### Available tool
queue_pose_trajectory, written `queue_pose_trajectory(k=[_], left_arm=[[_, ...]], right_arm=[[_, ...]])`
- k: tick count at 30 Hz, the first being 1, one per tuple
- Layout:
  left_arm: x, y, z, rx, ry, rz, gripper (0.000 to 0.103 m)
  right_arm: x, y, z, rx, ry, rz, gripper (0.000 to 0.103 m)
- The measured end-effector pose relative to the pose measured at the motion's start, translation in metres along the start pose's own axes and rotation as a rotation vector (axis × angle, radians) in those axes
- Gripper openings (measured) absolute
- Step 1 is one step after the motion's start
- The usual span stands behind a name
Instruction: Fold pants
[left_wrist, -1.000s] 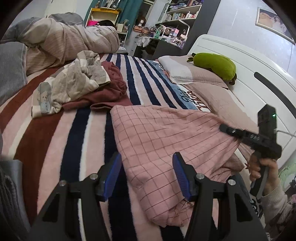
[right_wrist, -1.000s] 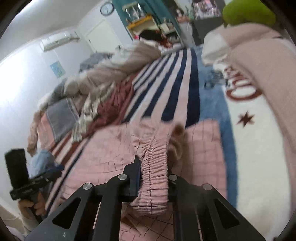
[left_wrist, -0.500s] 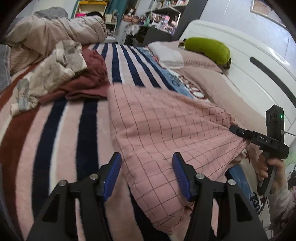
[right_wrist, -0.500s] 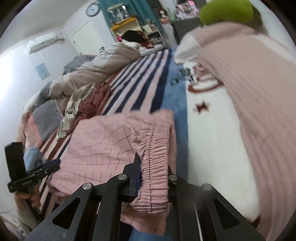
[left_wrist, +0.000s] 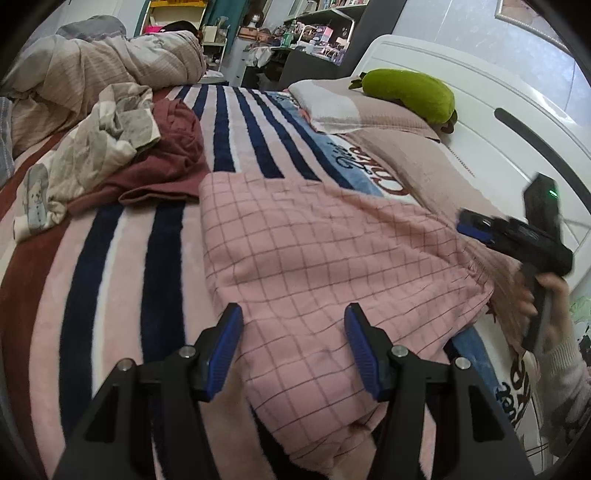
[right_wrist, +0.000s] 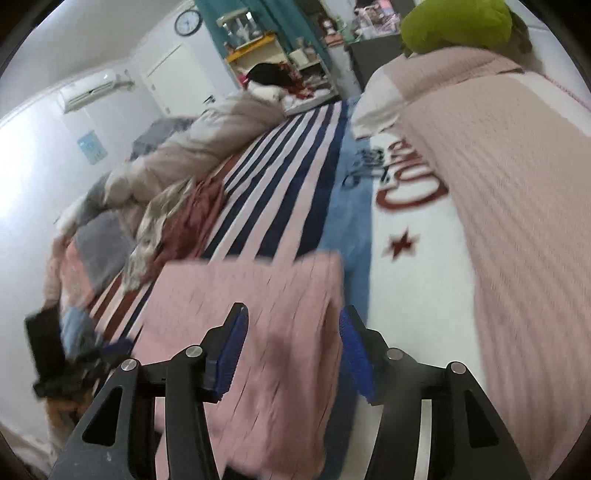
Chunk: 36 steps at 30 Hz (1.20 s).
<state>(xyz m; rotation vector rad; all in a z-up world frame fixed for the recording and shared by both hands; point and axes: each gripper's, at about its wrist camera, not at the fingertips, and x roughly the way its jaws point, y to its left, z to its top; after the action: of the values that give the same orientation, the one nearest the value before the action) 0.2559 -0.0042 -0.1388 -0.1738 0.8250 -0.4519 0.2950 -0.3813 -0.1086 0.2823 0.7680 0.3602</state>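
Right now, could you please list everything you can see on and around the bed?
pants: one, pink checked, spread flat on the blanket
blanket: one, striped navy, pink and maroon, covering the bed
maroon garment: one, crumpled beyond the pants
cream printed garment: one, lying on the maroon one
duvet: one, beige, heaped at the far edge
pillow: one, beige and white, by the headboard
plush: one, green, on the pillow
wall clock: one, white-faced
left gripper: open, above the pants
right gripper: open, over the pants
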Motion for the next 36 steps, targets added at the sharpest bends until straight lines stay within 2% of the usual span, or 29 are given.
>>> queue_pose_trajectory(k=[2, 5, 8, 9, 10, 15, 16, 18, 20, 22, 24, 26, 27, 28, 32, 34, 36], left_arm=[[0.001, 0.0, 0.001, -0.001, -0.002, -0.004, 0.053], [0.004, 0.003, -0.001, -0.006, 0.009, 0.006, 0.053], [0.007, 0.006, -0.004, -0.019, 0.019, 0.011, 0.053], [0.008, 0.008, -0.004, -0.024, 0.023, 0.014, 0.053], [0.009, 0.008, -0.005, -0.027, 0.025, 0.016, 0.053], [0.007, 0.005, -0.004, -0.019, 0.018, 0.012, 0.053], [0.007, 0.004, -0.004, -0.018, 0.016, 0.011, 0.053], [0.009, 0.004, -0.002, -0.017, 0.016, 0.016, 0.053], [0.013, 0.004, -0.002, -0.018, 0.024, 0.022, 0.053], [0.017, 0.007, -0.003, -0.022, 0.037, 0.027, 0.054], [0.021, 0.011, -0.005, -0.032, 0.046, 0.031, 0.059], [0.02, 0.013, -0.005, -0.044, 0.046, 0.022, 0.059], [0.018, 0.014, -0.003, -0.052, 0.041, 0.013, 0.059], [0.014, 0.016, -0.001, -0.06, 0.033, 0.003, 0.059], [0.002, 0.033, 0.011, -0.161, 0.003, -0.072, 0.062], [0.003, 0.048, 0.016, -0.248, 0.02, -0.135, 0.062], [0.01, 0.054, 0.019, -0.271, 0.061, -0.127, 0.062]], right_arm=[[0.016, -0.004, 0.009, 0.021, 0.033, -0.007, 0.048], [0.049, -0.007, 0.011, 0.018, 0.127, -0.001, 0.046], [0.063, -0.001, 0.001, 0.008, 0.18, 0.027, 0.031], [0.06, 0.003, -0.001, -0.018, 0.162, 0.01, 0.017], [0.056, 0.009, -0.003, -0.056, 0.133, -0.006, 0.013], [0.026, 0.036, -0.003, -0.246, -0.07, -0.133, 0.012], [0.023, 0.039, -0.001, -0.261, -0.09, -0.171, 0.012], [0.028, 0.031, 0.006, -0.213, -0.07, -0.186, 0.012], [0.04, 0.021, 0.009, -0.167, -0.038, -0.203, 0.013], [0.057, 0.01, 0.006, -0.13, 0.031, -0.217, 0.022], [0.069, 0.0, -0.001, -0.08, 0.085, -0.208, 0.026], [0.066, -0.006, -0.003, -0.059, 0.078, -0.204, 0.039], [0.061, -0.008, -0.003, -0.047, 0.066, -0.213, 0.051], [0.056, -0.01, -0.002, -0.036, 0.057, -0.209, 0.055], [0.027, -0.015, -0.002, 0.005, 0.051, -0.116, 0.056], [0.018, -0.014, -0.005, 0.026, 0.079, -0.049, 0.056], [0.012, -0.011, -0.011, 0.031, 0.09, 0.008, 0.056]])
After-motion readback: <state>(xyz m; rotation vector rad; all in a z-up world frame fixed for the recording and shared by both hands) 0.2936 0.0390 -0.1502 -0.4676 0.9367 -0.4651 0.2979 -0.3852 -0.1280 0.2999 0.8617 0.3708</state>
